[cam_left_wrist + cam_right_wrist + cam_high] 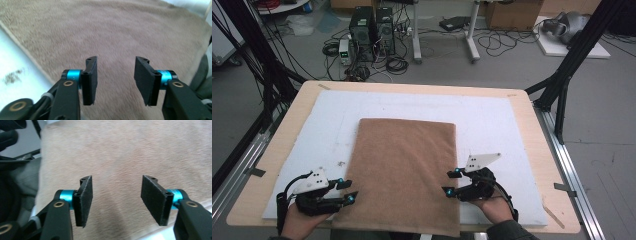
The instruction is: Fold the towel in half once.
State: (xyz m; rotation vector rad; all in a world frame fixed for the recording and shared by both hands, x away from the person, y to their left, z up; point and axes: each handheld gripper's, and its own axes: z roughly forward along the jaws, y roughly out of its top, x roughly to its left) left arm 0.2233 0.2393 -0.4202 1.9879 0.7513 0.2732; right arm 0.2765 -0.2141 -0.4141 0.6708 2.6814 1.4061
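Note:
A brown towel (404,170) lies flat on the white mat (492,125), its near edge hanging over the table's front. My left gripper (348,191) stands open at the towel's left edge near the front, its jaws pointing inward over the cloth. My right gripper (451,182) is open at the towel's right edge, opposite the left one. In the left gripper view the open gripper (115,80) hovers over the towel (120,35) with nothing between the pads. In the right gripper view the open gripper (122,201) also hangs just above the towel (125,152).
The wooden table (532,115) carries the white mat under the towel. Black frame posts (572,55) stand at both far corners. Computers (372,32) and cables lie on the floor beyond the table. A dirty smudge (12,76) marks the mat left of the towel.

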